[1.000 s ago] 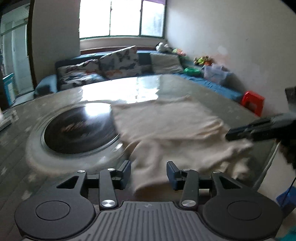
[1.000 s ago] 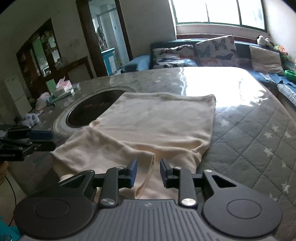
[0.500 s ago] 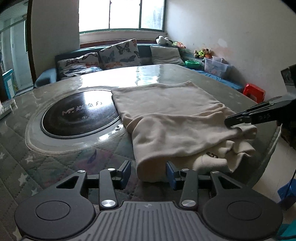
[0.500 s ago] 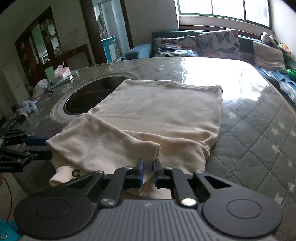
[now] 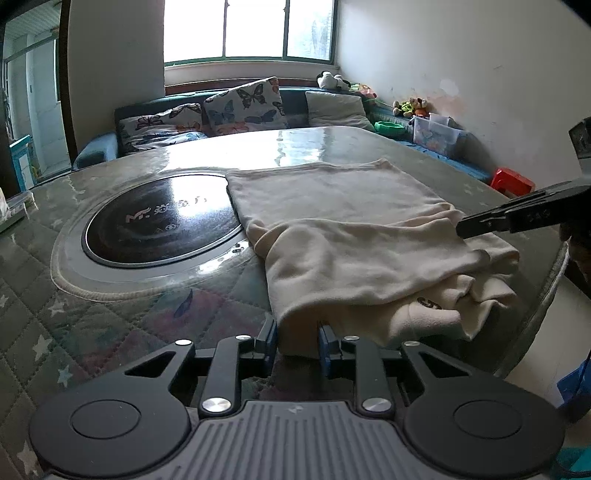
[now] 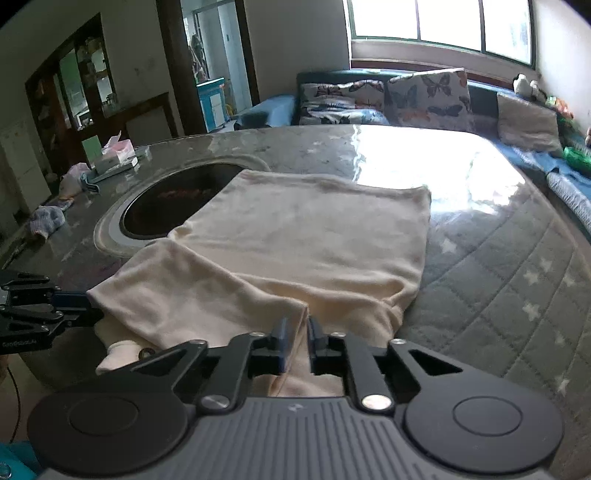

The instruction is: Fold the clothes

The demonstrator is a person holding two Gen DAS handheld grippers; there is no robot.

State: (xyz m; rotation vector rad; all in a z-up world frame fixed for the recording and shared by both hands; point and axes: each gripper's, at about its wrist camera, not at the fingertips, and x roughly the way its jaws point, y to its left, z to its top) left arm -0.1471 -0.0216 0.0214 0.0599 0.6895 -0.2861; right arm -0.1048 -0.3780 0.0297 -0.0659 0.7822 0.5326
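My left gripper [image 5: 297,341] sits low at the near edge of the table, and its two fingers are pressed on the near left corner of the cream shirt [image 5: 343,225]. My right gripper [image 6: 295,341] pinches the other near corner, with cloth squeezed tight between its fingers. So both of my grippers are holding the same front edge of the shirt.

The shirt lies on the round table [image 6: 509,258], close to my side. Its far half is flat and smooth. The near part looks already turned over on top, like a flap, so I think one fold is done. Under the flap some cloth is bunched up, and a bit of it, maybe a sleeve [image 5: 428,317], hangs at the table edge. I think I next have to lift this front edge and carry it over to the far edge. After that the shirt may need one more fold and a little smoothing. So the job looks about half done.

The table has a gray quilted cover with white stars, under a shiny clear sheet. A round black cooktop [image 5: 162,219] is set in the table, and the shirt's far left corner lies over its edge. Behind the table is a blue sofa with butterfly pillows [image 5: 243,105], under a bright window [image 5: 251,27]. A red stool [image 5: 513,181] stands by the wall.
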